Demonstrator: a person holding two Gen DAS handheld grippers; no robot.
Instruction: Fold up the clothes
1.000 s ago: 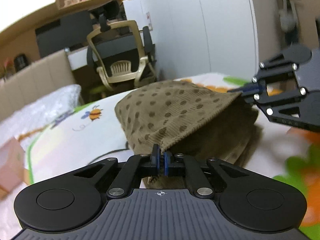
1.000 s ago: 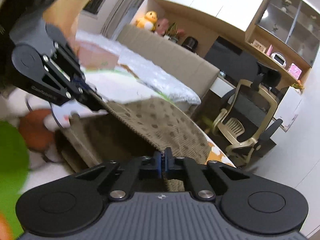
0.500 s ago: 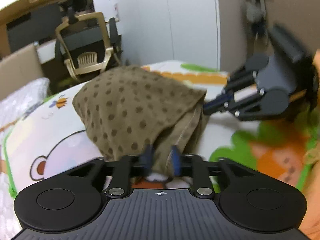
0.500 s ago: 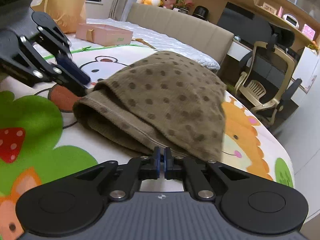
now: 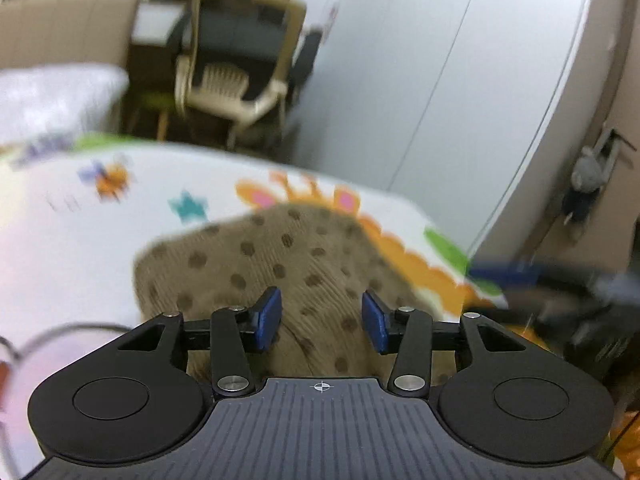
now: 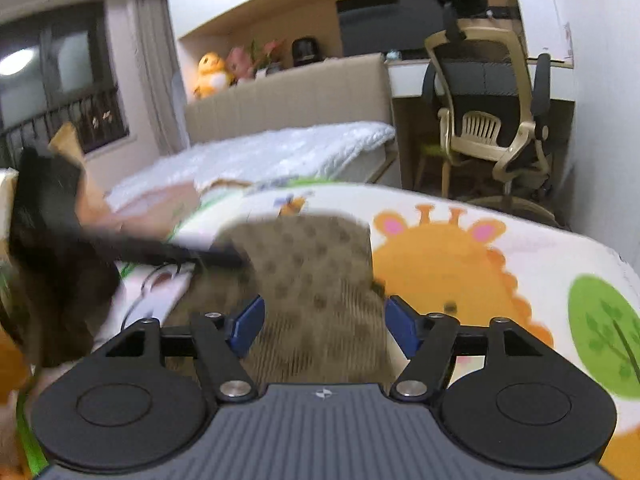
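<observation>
A brown corduroy garment with dark dots (image 5: pixel 288 264) lies folded on the cartoon-print sheet (image 5: pixel 80 240); it also shows in the right wrist view (image 6: pixel 316 276). My left gripper (image 5: pixel 320 320) is open, its blue pads apart just above the garment's near edge, holding nothing. My right gripper (image 6: pixel 324 326) is open too, pads apart over the near end of the cloth. The right gripper appears blurred at the right of the left wrist view (image 5: pixel 560 292). The left gripper appears blurred at the left of the right wrist view (image 6: pixel 80 248).
A beige mesh office chair (image 6: pixel 492 120) stands past the bed's far edge by a desk. A white quilt (image 6: pixel 272 156) and upholstered headboard (image 6: pixel 288 96) lie at the far left. A pink box (image 6: pixel 160 204) sits on the bed. White wardrobe doors (image 5: pixel 420 80) stand to the right.
Both grippers have let go of the garment and opened. The cloth, held up a second ago, now lies flat and folded on the sheet. Both grippers are moving, blurred.
</observation>
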